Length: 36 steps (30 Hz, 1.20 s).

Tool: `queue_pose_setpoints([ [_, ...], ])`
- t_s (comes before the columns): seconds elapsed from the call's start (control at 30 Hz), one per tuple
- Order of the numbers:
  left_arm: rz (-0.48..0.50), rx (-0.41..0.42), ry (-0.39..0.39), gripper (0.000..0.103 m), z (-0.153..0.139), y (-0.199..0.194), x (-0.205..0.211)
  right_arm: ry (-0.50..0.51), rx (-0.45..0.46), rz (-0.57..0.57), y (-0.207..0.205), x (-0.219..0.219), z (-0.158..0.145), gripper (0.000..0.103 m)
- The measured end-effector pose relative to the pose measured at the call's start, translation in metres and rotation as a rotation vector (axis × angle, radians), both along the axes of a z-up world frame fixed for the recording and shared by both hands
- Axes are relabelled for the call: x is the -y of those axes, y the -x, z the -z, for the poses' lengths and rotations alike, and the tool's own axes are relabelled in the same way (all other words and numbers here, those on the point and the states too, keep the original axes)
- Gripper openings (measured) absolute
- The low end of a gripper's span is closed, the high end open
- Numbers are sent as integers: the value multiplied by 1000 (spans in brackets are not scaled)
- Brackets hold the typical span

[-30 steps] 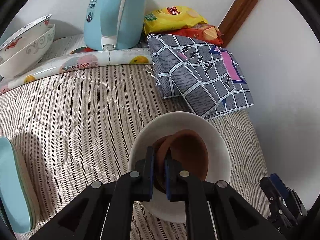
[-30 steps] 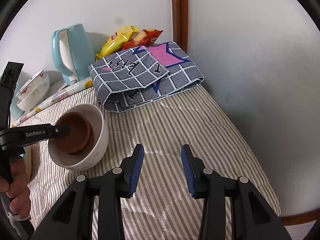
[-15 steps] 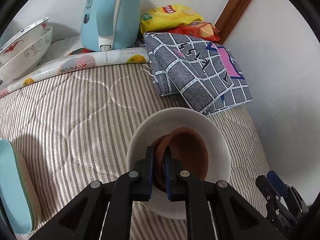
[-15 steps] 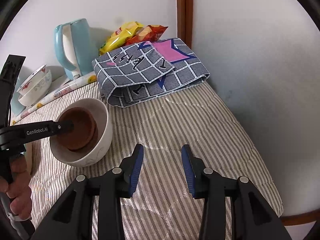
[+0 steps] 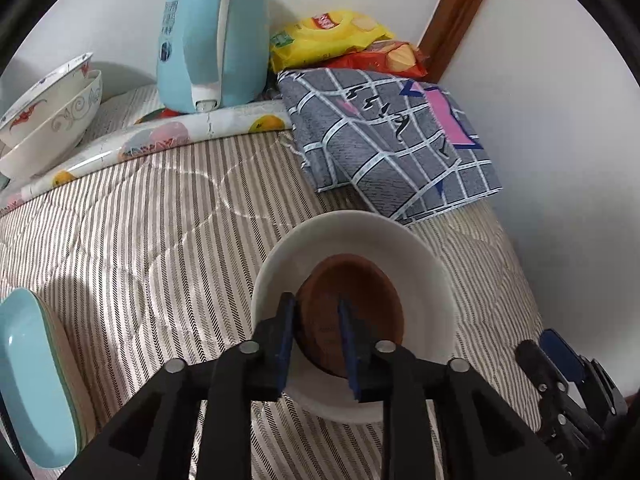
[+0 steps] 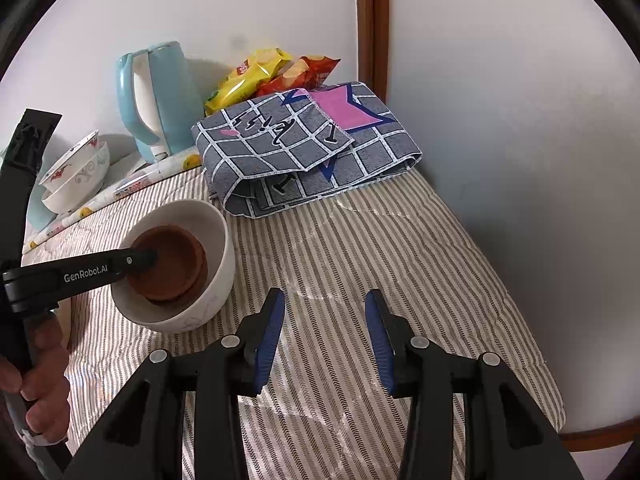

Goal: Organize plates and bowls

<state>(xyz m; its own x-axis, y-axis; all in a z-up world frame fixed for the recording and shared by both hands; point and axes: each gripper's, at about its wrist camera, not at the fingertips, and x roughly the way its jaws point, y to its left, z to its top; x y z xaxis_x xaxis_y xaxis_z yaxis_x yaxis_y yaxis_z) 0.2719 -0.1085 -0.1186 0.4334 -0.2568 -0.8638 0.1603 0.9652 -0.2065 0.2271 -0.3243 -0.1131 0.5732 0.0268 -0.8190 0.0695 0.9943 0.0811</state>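
Inside the white bowl (image 5: 432,280), the left gripper (image 5: 318,344) straddles the brown bowl's (image 5: 360,312) rim.

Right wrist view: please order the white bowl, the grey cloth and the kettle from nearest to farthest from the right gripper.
From the right gripper:
1. White bowl, just to its left.
2. Grey cloth, ahead, folded by the wall.
3. Kettle, far left, at the back wall.

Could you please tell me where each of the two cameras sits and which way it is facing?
Left wrist: on the left claw, looking down at the brown bowl inside the white bowl; its open fingers straddle the brown rim.
Right wrist: on the open right claw, facing the striped bedcover; the person's left hand shows.
Shared: both bowls, kettle, folded cloth.
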Motion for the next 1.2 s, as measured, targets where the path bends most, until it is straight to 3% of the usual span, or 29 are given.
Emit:
queue_pose_setpoints([
  [0.3, -31, 54, -16, 23, -19, 9, -16, -29, 3, -43, -13, -13, -2, 43],
  [0.5, -88, 25, -10, 23, -18, 5, -39, -49, 5, -92, -25, -27, -3, 43],
  [0.77, -67, -9, 18, 23, -8, 1, -38, -74, -17, -124, -40, -46, 6, 43],
  [1.0, -58, -40, -53, 23, 4, -6, -29, -51, -50, -123, -52, -52, 18, 43],
  [1.2, -51, -64, -91, 23, 13, -10, -25, -10, -71, -111, -58, -55, 26, 33],
])
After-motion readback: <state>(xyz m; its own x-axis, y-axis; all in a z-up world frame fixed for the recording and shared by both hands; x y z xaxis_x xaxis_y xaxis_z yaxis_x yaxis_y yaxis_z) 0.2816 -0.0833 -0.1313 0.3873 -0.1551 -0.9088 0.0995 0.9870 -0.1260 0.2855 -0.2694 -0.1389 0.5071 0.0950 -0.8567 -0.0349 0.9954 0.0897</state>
